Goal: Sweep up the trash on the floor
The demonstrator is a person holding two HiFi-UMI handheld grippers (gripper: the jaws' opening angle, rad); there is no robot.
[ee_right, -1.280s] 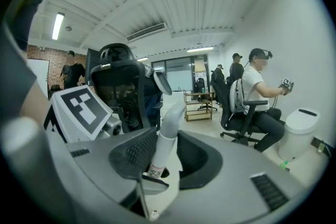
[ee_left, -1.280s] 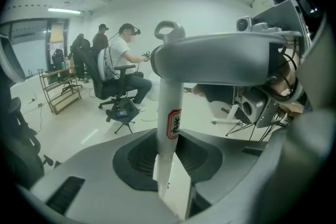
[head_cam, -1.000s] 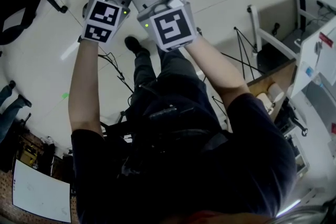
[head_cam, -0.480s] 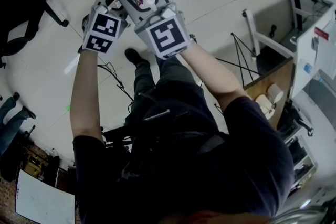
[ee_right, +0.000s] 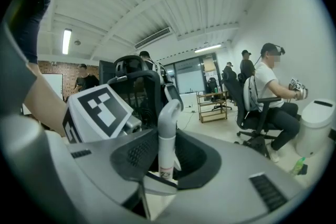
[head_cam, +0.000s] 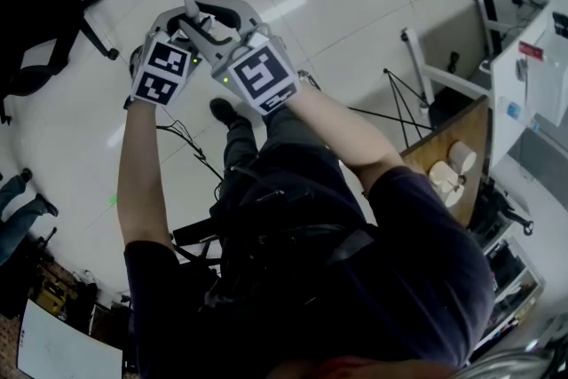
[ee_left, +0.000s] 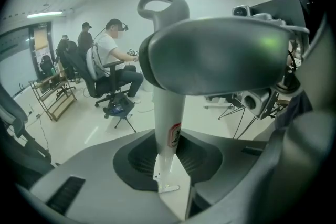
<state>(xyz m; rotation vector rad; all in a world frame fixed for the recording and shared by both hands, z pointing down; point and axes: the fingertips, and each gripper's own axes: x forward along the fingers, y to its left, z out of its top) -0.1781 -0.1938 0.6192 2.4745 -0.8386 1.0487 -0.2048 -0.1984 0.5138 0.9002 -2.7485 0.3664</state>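
A white handle with a loop at its top rises in front of me, and both grippers are on it. In the left gripper view the handle stands between the jaws, and my left gripper is shut on it. Just above it, my right gripper crosses that view. In the right gripper view the same handle stands between the jaws of my right gripper. Those jaws have just been closing and stand a little off the handle. The handle's lower end is hidden.
A black office chair stands on the pale tiled floor at the upper left. At the right are a wooden table and a white frame. Cables lie by my feet. A seated person, a white bin and a shelf cart are farther off.
Both grippers, still together on the handle, have shifted up and to the left in the head view.
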